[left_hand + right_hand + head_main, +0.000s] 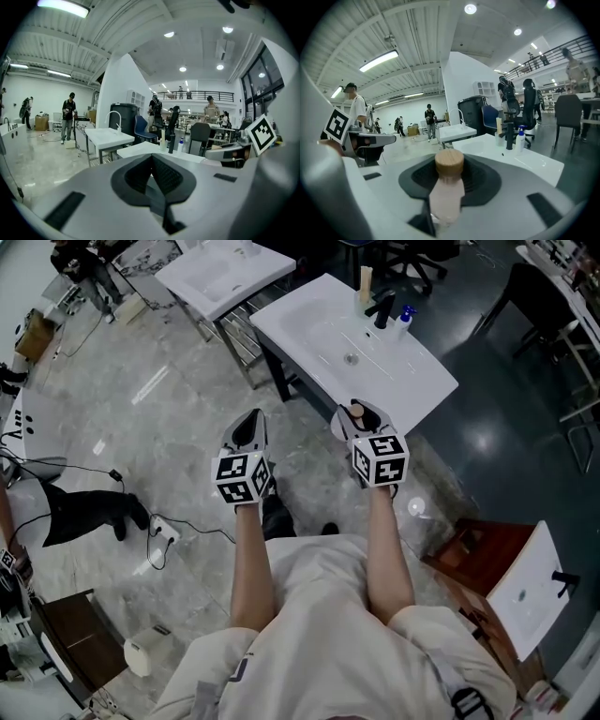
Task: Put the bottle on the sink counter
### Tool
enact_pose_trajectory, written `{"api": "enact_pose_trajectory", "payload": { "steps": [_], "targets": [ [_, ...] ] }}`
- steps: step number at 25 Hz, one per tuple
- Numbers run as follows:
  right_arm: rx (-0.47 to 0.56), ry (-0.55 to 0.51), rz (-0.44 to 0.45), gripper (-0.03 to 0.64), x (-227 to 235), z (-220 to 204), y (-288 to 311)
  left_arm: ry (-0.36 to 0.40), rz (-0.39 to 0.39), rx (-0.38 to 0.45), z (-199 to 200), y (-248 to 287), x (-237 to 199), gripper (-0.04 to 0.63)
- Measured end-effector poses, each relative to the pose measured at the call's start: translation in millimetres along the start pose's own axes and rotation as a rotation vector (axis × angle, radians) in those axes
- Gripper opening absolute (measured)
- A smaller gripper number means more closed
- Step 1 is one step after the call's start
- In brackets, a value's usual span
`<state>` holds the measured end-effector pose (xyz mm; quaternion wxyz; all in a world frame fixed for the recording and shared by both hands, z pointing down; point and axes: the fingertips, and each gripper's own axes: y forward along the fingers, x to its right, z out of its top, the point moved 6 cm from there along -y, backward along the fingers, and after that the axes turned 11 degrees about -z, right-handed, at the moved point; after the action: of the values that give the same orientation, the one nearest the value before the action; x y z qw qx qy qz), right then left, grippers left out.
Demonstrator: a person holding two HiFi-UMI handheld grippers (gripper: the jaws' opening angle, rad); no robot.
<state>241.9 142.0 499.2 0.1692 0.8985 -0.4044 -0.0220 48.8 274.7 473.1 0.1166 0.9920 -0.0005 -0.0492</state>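
In the right gripper view, a small bottle (447, 192) with a pale pink body and a round wooden cap stands between the jaws. My right gripper (362, 418) is shut on it. From the head view, its cap (356, 412) shows just short of the near edge of the white sink counter (412, 371). The counter's basin and drain lie further back. My left gripper (251, 427) is held level beside the right one, over the floor left of the counter. Its jaws are shut with nothing between them.
At the counter's far end stand a black faucet (382, 310), a blue-topped pump bottle (404, 317) and a tall cream bottle (365, 285). A second sink table (225, 273) is further left. A wooden stand (473, 554) is at my right. Cables (155, 531) lie on the floor.
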Motion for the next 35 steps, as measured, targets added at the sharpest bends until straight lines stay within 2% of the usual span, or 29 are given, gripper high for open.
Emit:
{"api": "enact_pose_trajectory", "payload": {
  "steps": [9, 14, 20, 28, 35],
  "targets": [
    [-0.016, -0.010, -0.095, 0.118, -8.8, 23.1, 63.6, -0.015, -0.070, 0.014, 25.1, 48.7, -66.9, 0.006],
    [-0.027, 0.033, -0.130, 0.117, -16.7, 31.7, 99.7, -0.001, -0.126, -0.018, 31.5, 68.3, -99.6, 0.006],
    [-0.031, 0.045, -0.175, 0.117, -37.2, 51.1, 136.1, -0.008, -0.182, -0.019, 48.7, 88.1, -145.3, 0.006],
    [-0.034, 0.072, -0.246, 0.117, -58.7, 58.4, 172.4, -0.015, -0.255, -0.032, 55.8, 114.4, -196.4, 0.006],
    [-0.026, 0.099, -0.283, 0.117, -87.7, 54.3, 196.4, 0.017, -0.334, -0.057, 55.9, 129.4, -226.7, 0.006]
  ]
}}
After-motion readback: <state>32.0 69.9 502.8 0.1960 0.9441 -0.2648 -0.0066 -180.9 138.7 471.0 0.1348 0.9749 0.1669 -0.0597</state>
